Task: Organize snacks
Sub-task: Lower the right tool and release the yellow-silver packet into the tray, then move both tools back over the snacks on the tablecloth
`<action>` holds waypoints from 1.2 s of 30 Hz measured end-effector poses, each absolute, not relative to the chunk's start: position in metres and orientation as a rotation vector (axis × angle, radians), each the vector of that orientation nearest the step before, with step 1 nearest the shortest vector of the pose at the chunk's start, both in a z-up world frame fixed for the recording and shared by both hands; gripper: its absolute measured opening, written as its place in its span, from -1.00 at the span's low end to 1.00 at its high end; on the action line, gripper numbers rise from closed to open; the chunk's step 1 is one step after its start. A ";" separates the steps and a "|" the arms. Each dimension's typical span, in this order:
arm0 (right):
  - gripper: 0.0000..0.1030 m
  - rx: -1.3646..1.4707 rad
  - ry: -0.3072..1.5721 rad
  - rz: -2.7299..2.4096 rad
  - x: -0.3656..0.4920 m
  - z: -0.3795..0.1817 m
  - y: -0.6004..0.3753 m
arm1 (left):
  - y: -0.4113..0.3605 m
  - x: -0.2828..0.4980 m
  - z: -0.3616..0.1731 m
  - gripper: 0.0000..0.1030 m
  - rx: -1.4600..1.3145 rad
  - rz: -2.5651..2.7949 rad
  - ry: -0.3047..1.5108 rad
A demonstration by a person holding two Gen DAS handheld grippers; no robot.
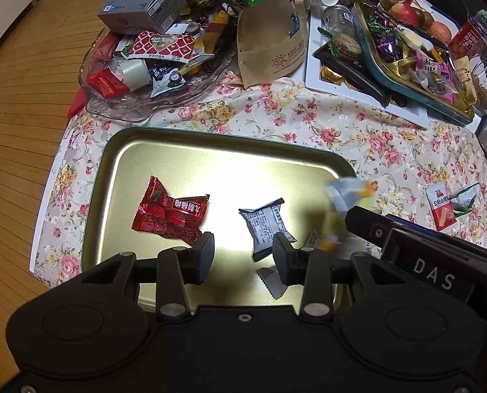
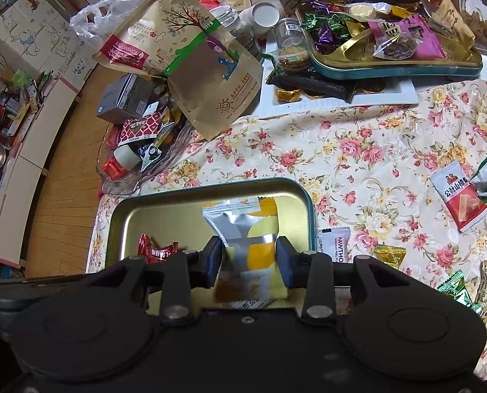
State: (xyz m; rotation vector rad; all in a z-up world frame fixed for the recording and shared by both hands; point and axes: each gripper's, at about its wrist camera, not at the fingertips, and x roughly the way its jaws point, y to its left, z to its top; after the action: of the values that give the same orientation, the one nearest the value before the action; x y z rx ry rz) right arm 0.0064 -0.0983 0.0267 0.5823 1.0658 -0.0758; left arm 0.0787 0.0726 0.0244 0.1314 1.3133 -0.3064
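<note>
Floral tablecloth (image 2: 358,150), right-wrist-only hawthorn packet (image 2: 338,245)

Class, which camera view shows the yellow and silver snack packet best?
The right wrist view: the packet sits sharp and central between the right tongs, above the tin tray. The left wrist view shows it only as a motion blur at the tray's right edge.

Wood plank floor (image 1: 20,104) runs left of the tool. Table w/ floral cloth (image 2: 358,163) ahead & right. White low cabinets (image 2: 30,150) along far-left wall, doodles on the panels. Warm indoor light.
</note>
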 end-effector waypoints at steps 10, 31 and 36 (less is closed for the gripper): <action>-0.21 0.596 1.085 -0.090 0.007 0.024 -0.100 | 0.069 0.077 0.026 -0.09 0.136 -0.317 1.311; -0.20 0.589 1.114 -0.141 0.000 0.021 -0.114 | 0.050 0.068 0.029 -0.09 0.179 -0.355 1.308; -0.20 0.585 1.116 -0.152 -0.005 0.020 -0.120 | 0.045 0.066 0.030 -0.09 0.184 -0.363 1.307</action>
State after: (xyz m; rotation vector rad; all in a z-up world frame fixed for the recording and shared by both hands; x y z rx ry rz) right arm -0.0048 -0.1195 0.0202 0.5853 1.1162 -0.1519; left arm 0.0661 0.0454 0.0296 0.1840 1.3074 -0.3633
